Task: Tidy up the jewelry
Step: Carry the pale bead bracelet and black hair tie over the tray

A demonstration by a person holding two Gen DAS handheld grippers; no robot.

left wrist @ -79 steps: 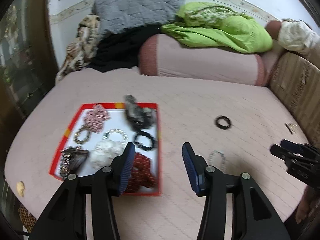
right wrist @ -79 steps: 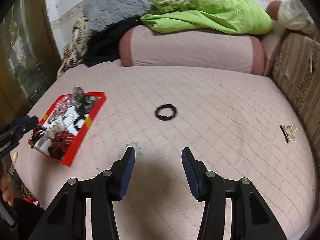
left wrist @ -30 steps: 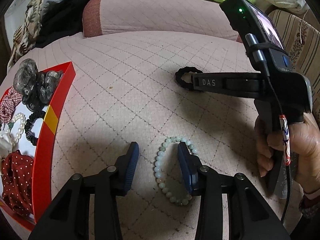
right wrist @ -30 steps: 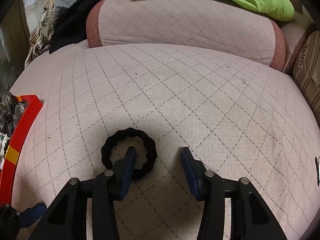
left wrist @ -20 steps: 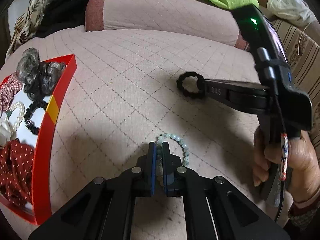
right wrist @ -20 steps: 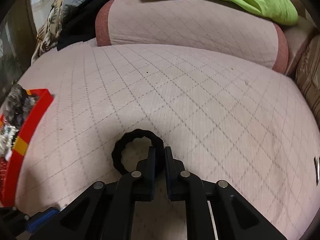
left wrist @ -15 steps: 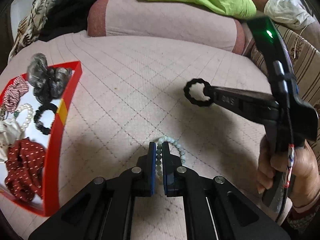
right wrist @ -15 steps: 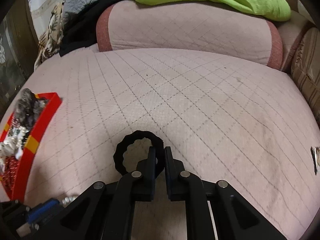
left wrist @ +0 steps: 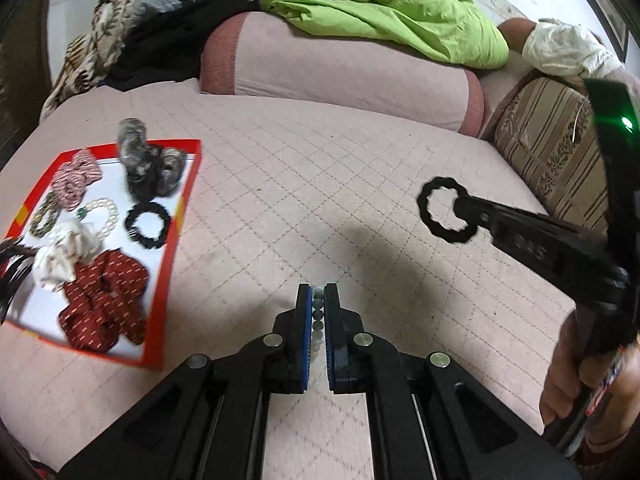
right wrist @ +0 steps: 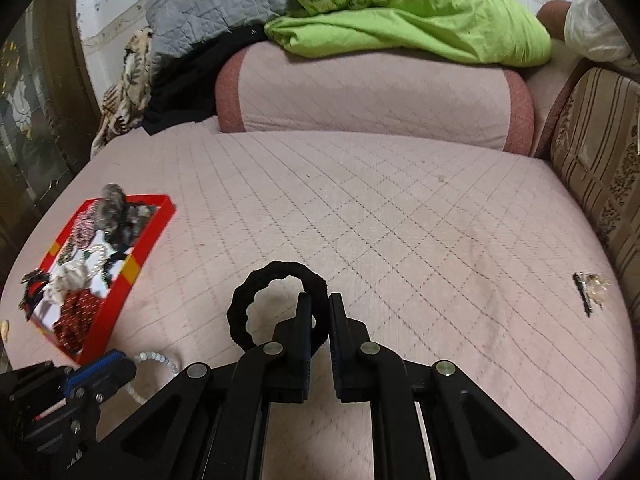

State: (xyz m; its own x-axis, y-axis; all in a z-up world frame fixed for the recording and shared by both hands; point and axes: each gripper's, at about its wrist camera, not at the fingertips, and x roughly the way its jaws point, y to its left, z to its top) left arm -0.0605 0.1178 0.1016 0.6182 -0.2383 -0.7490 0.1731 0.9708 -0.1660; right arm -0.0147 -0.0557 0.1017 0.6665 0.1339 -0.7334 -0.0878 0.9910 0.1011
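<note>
My left gripper (left wrist: pixel 318 300) is shut on a pale green bead bracelet (left wrist: pixel 317 312) and holds it above the pink quilted bed; the bracelet hangs as a loop in the right wrist view (right wrist: pixel 158 360). My right gripper (right wrist: pixel 319 308) is shut on a black scrunchie (right wrist: pixel 256 300) and holds it lifted; it also shows in the left wrist view (left wrist: pixel 442 210). A red tray (left wrist: pixel 176 216) lies at the left, holding a pearl bracelet, a black band and several scrunchies. It shows in the right wrist view too (right wrist: pixel 140 256).
A pink bolster (right wrist: pixel 372 96) with green bedding (right wrist: pixel 420 28) lies at the back. A striped cushion (right wrist: pixel 600 168) stands at the right. A small dark hair clip with a gold piece (right wrist: pixel 590 288) lies on the bed at the right.
Both grippers have risen off the bed with their items. The bracelet and the black scrunchie are now lifted clear of the quilt, and the red tray has come further into view.
</note>
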